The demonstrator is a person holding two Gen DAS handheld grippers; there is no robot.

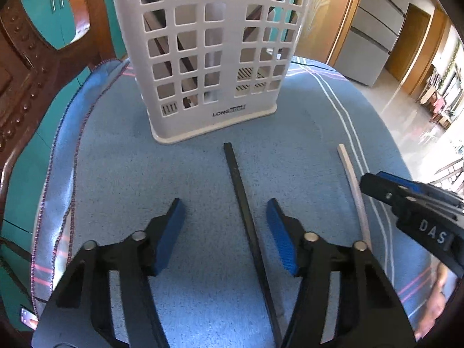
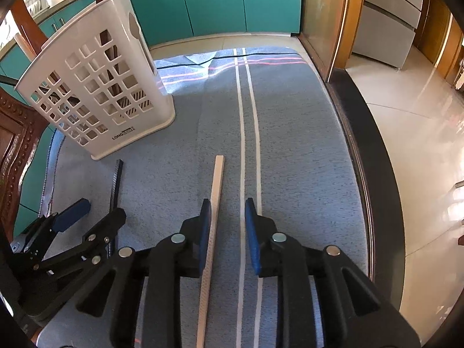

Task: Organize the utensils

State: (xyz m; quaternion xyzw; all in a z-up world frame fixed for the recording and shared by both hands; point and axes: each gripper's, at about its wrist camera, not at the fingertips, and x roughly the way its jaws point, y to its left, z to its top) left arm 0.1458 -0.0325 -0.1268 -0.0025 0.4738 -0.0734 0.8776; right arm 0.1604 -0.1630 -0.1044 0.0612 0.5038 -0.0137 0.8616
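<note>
Chopsticks are lying near the white slotted holder [image 1: 208,58]: black chopstick [image 1: 246,220] between the half-open left gripper [image 1: 226,232], pale chopstick [image 2: 213,220] touching one pad of the unclosed right gripper [image 2: 227,232]; centring should come before closing.

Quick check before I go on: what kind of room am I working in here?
Most likely a home kitchen or dining area: teal cabinets line the back wall, a white slotted utensil holder stands on a table spread with a blue cloth, and a carved wooden chair stands beside it.
</note>
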